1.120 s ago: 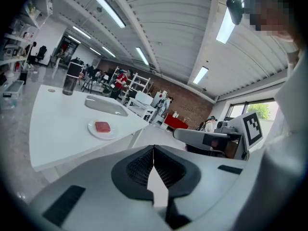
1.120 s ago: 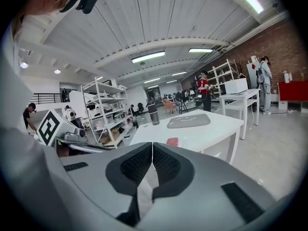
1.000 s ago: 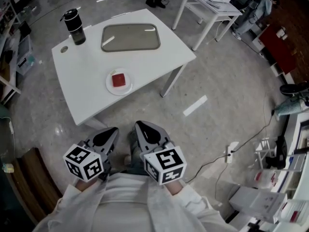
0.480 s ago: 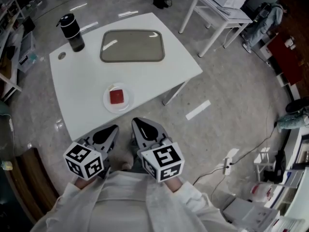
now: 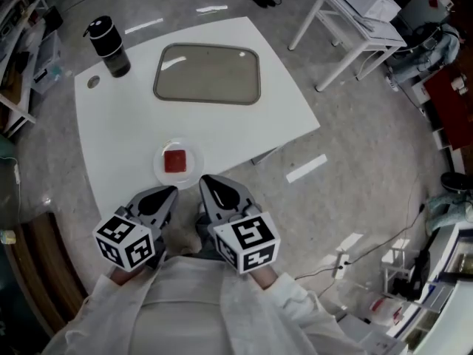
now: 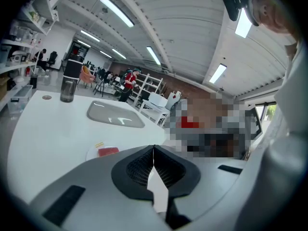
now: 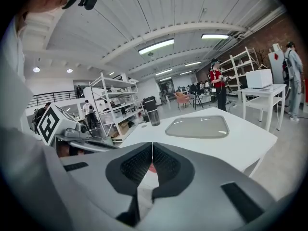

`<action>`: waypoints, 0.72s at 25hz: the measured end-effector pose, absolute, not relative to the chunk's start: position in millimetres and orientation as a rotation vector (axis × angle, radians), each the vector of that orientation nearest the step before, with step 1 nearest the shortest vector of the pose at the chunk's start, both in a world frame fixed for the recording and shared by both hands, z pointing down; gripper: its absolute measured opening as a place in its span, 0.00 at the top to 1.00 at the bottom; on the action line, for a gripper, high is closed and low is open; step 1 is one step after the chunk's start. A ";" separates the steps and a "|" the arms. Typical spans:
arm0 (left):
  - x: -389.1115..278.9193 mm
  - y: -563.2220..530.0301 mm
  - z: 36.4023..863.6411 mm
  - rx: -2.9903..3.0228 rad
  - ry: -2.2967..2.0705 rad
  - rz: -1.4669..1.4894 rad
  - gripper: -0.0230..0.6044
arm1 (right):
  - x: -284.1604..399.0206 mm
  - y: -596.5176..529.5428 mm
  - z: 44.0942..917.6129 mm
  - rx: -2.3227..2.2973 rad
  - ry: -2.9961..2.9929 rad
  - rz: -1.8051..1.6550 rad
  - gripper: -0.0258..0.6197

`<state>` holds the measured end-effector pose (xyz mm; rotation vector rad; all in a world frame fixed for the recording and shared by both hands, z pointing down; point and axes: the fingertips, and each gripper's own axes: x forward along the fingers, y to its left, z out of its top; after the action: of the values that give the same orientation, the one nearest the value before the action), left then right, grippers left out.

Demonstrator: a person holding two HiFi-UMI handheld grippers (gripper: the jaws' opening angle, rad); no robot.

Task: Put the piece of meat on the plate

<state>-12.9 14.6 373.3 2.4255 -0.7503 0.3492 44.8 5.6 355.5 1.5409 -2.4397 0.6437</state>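
Note:
A red piece of meat [image 5: 175, 161] lies on a small white plate [image 5: 161, 170] near the front edge of the white table [image 5: 126, 132]. Both grippers hang side by side just short of that edge, held close to my body. My left gripper [image 5: 169, 191] is shut and empty, its tip a little below and left of the plate. My right gripper [image 5: 206, 182] is shut and empty too, just right of the plate. In the left gripper view the meat [image 6: 108, 151] sits left of the closed jaws [image 6: 153, 149]. In the right gripper view a red bit of meat [image 7: 152, 168] shows behind the closed jaws [image 7: 152, 145].
A grey tray [image 5: 208, 74] lies at the table's far side, and a black bottle [image 5: 109, 46] stands at the far left corner. A second white table [image 5: 355, 9] stands to the right. Shelving and people fill the room's background. Cables cross the floor [image 5: 347, 242].
The table and plate have come nearer in the head view. Both grippers, still shut, now sit right at the table's front edge beside the plate. The meat stays on the plate.

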 end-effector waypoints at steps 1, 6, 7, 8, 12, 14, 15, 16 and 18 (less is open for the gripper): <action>-11.7 10.2 373.5 2.423 -0.757 0.349 0.95 | 45.1 2.3 356.8 1.524 -2.443 0.652 0.94; -0.8 -14.9 378.6 2.383 -0.787 0.340 0.95 | 57.2 -18.4 367.3 1.486 -2.436 0.669 0.94; 2.5 -18.6 379.1 2.380 -0.790 0.338 0.95 | 59.3 -21.8 369.1 1.478 -2.436 0.672 0.94; 5.7 -21.7 379.6 2.379 -0.793 0.338 0.95 | 61.0 -24.7 370.5 1.468 -2.437 0.674 0.94; 14.0 -28.3 384.5 2.365 -0.809 0.336 0.95 | 66.5 -32.4 376.5 1.427 -2.444 0.678 0.94; 14.5 -31.0 386.9 2.352 -0.823 0.337 0.95 | 68.7 -36.0 379.9 1.415 -2.442 0.689 0.94; 14.0 -32.4 388.1 2.345 -0.828 0.337 0.95 | 69.4 -37.6 381.5 1.409 -2.441 0.695 0.94; 13.4 -33.6 389.6 2.337 -0.831 0.339 0.95 | 69.7 -38.9 383.1 1.402 -2.440 0.700 0.94; 11.1 -34.5 393.9 2.320 -0.830 0.344 0.95 | 68.7 -40.5 385.8 1.387 -2.441 0.705 0.94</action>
<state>11.1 -34.5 393.9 2.3197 -0.8304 0.3443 68.7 -40.5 385.8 1.3867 -2.4411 0.7046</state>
